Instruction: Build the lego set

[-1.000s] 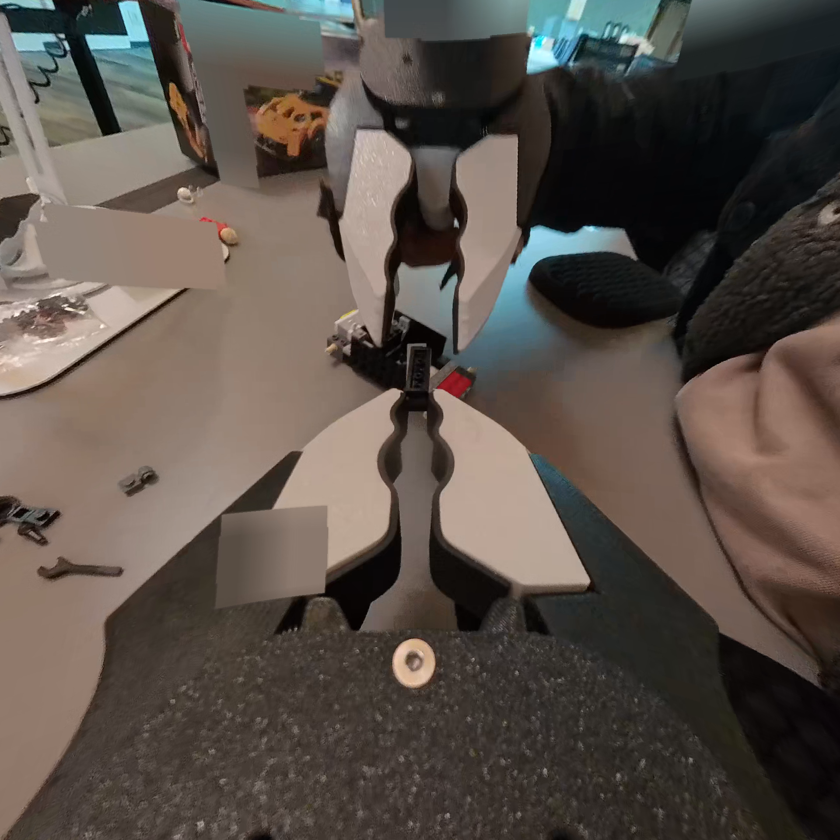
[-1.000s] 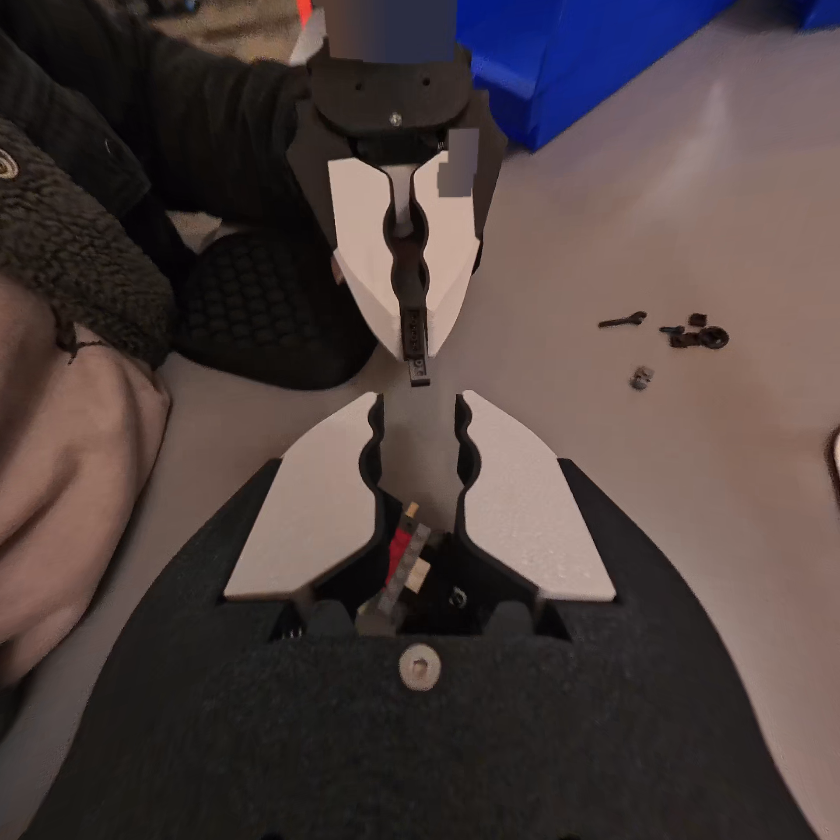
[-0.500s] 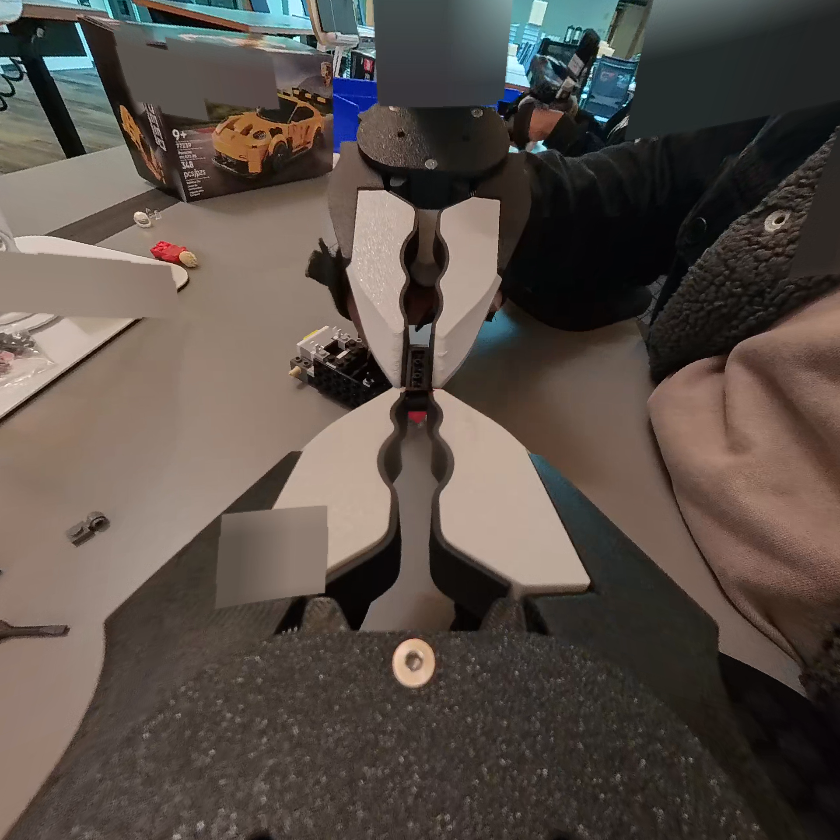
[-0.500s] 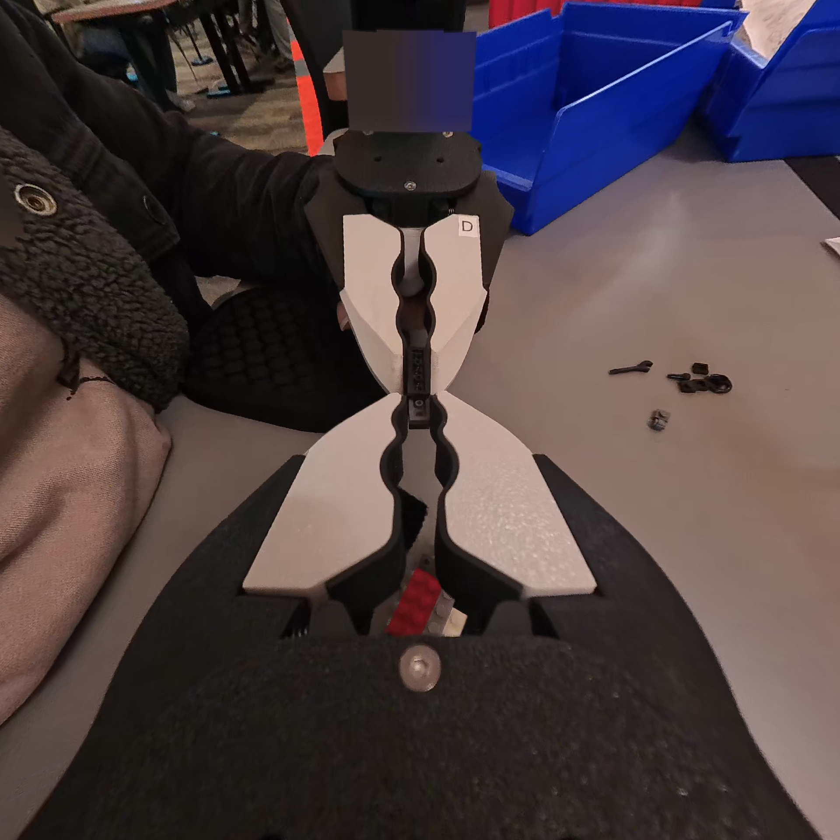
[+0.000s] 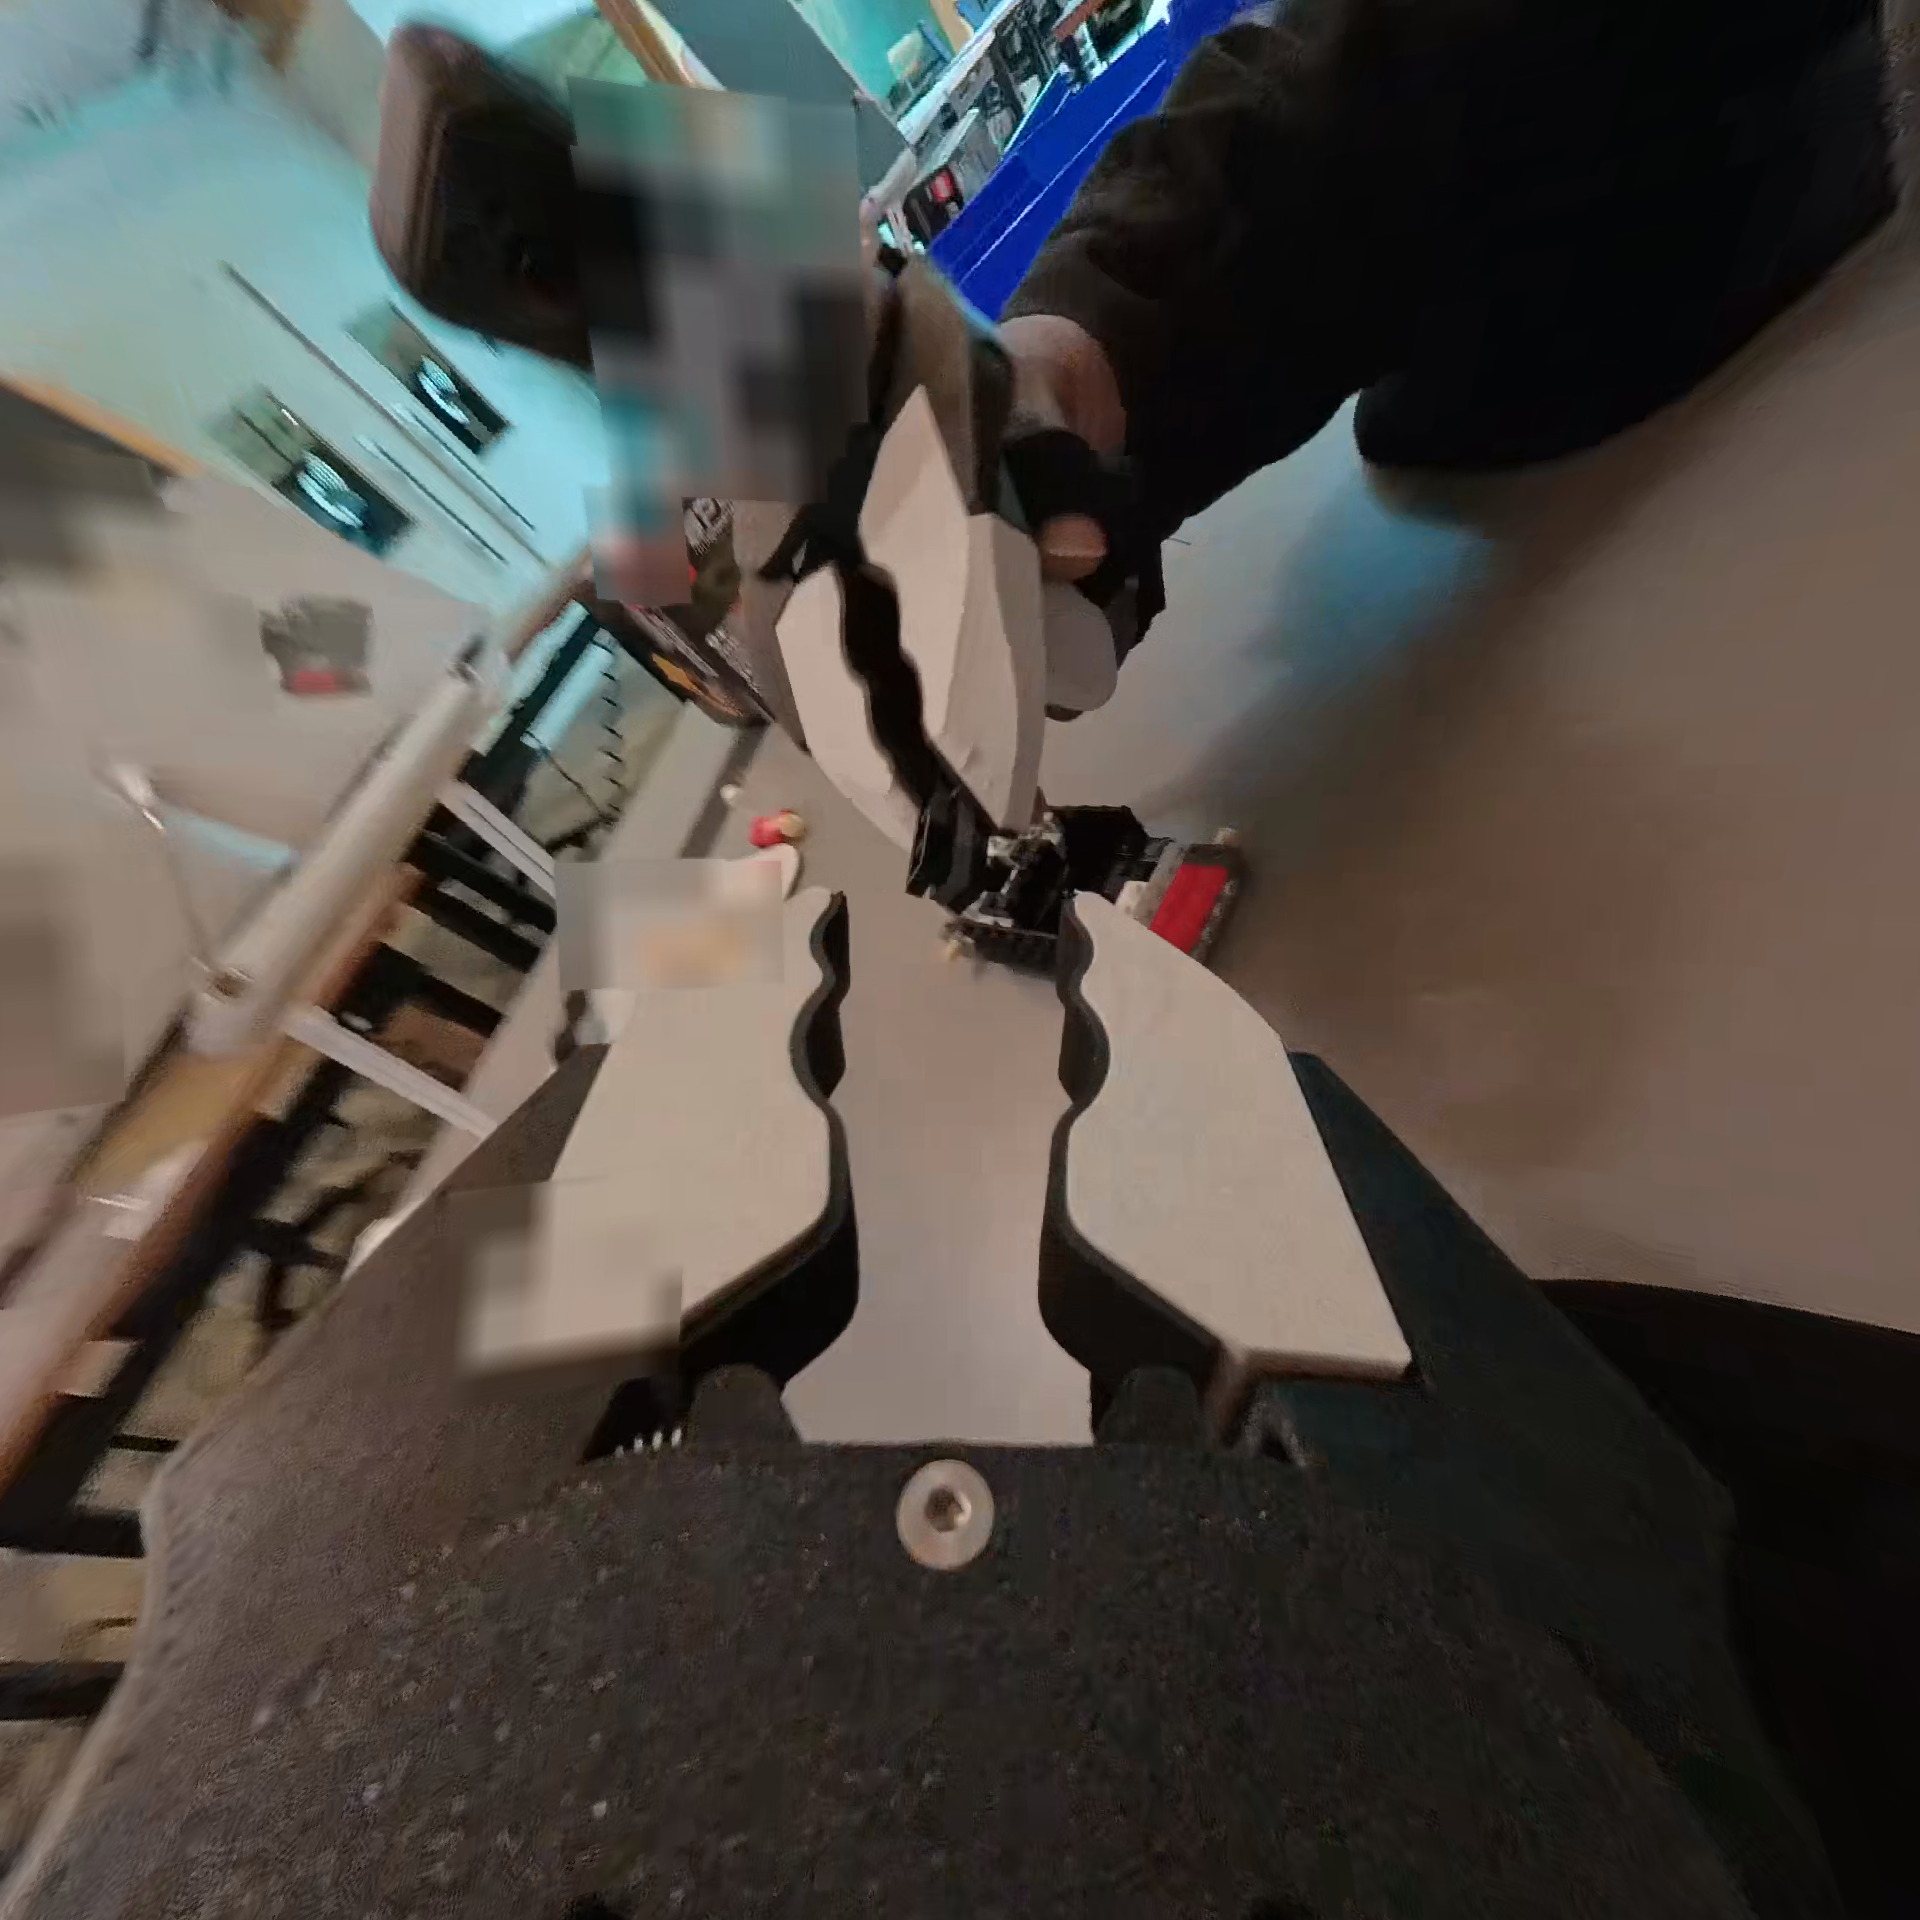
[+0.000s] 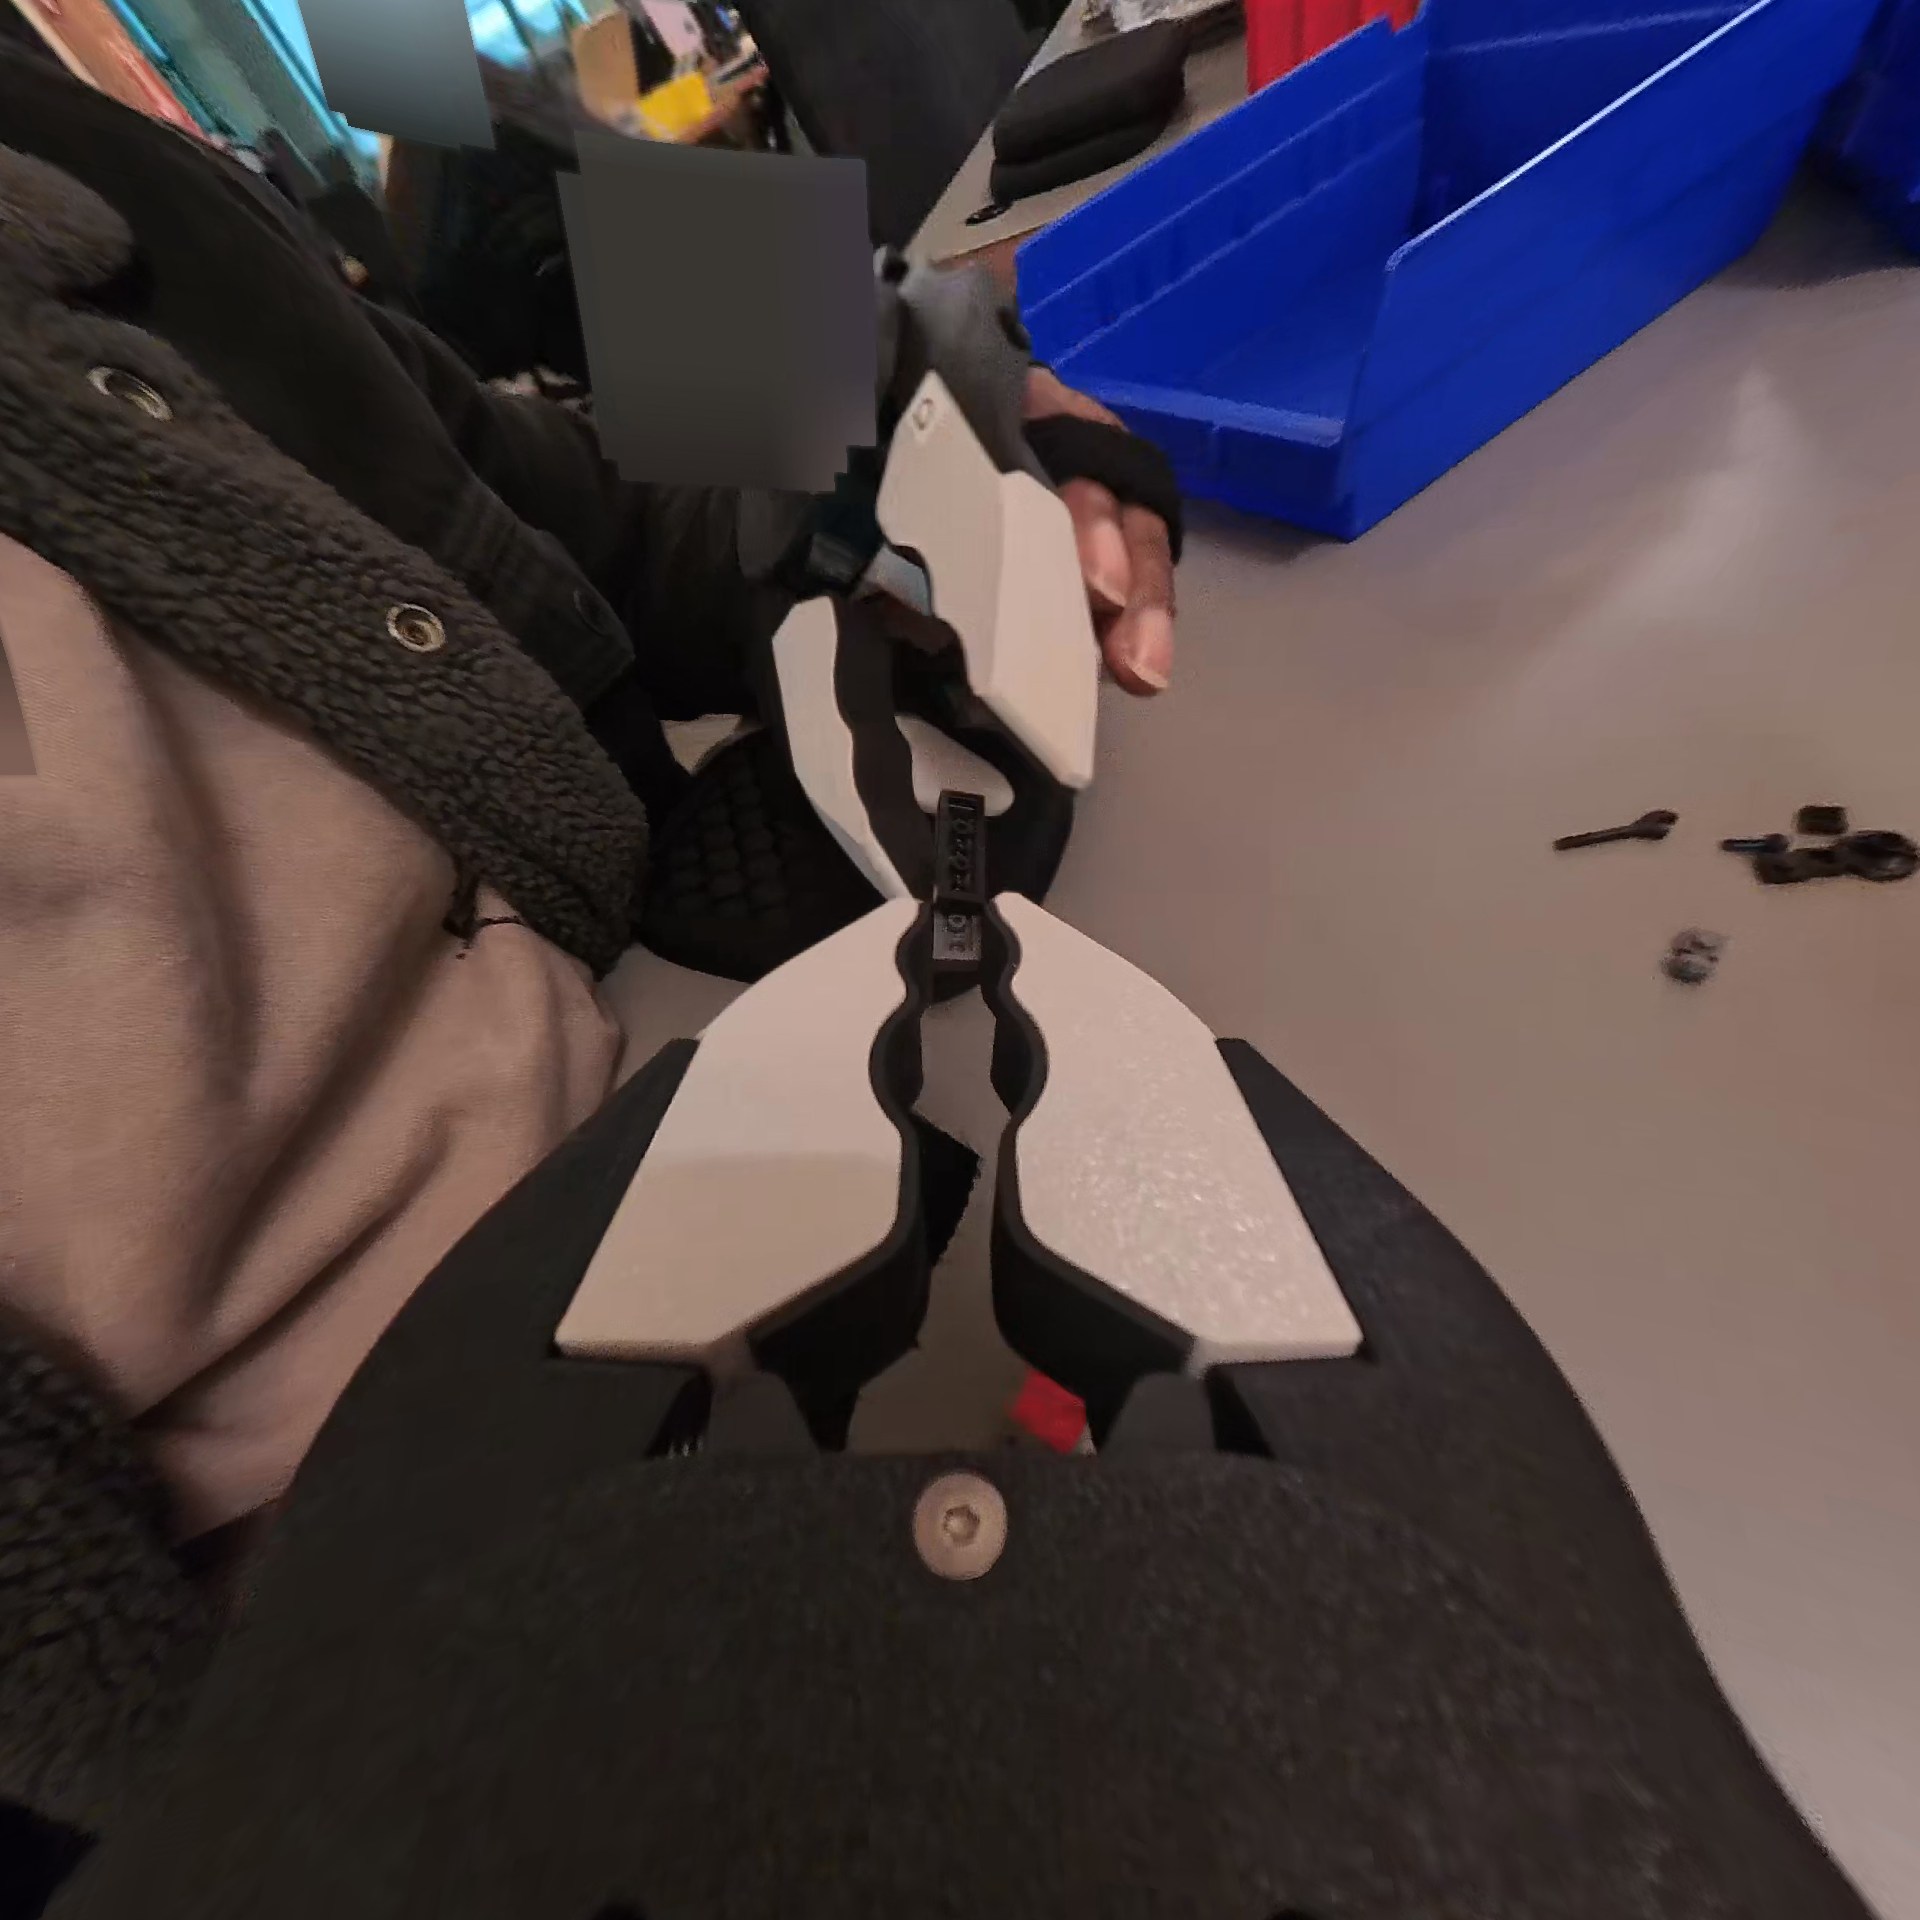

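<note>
Two white-fingered grippers are up over the grey table (image 6: 1558,644): the right gripper (image 6: 958,928) pinches one long black studded lego piece (image 6: 960,862), the left gripper (image 6: 966,821) is spread. One partly built black lego assembly (image 5: 1023,878) sits mid-table. At the far edge stand two blue plastic bins (image 6: 1403,260). Toward the right edge lies one scatter of small black loose parts (image 6: 1818,854) and one tiny grey piece (image 6: 1691,954).

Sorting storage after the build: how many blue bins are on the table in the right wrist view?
2: one large blue bin behind the left tongs, another cut off at the top-right edge. More may sit outside the view.
</note>
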### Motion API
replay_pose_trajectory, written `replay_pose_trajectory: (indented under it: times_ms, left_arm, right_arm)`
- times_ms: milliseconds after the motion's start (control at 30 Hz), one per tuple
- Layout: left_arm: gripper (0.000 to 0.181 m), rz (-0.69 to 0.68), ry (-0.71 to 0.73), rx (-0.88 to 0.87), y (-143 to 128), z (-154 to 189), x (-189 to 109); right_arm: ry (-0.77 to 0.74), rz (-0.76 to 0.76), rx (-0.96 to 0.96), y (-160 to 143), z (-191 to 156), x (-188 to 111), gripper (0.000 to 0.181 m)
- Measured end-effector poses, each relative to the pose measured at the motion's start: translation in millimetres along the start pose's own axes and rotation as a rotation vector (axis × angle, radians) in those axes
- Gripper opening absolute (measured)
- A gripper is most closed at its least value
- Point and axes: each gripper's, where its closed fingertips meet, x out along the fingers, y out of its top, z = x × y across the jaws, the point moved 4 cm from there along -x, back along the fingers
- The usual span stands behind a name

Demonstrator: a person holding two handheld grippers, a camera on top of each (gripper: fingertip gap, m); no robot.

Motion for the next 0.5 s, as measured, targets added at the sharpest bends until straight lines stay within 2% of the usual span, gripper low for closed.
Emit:
replay_pose_trajectory:
  times_ms: [200, 300, 500]
  left_arm:
    - [0.028, -0.017, 0.083, 0.240, 13.2, 9.4, 2.2]
    - [0.013, -0.003, 0.091, 0.275, 17.7, 12.1, 1.0]
    - [0.013, -0.008, 0.054, 0.255, 20.2, 16.4, 0.7]
  right_arm:
    - [0.105, 0.011, 0.099, -0.7, -8.4, 2.8, 0.008]
    - [0.124, 0.012, 0.117, -0.7, -10.8, 3.4, 0.008]
    - [0.170, 0.008, 0.167, -3.3, -14.3, 4.3, 0.008]
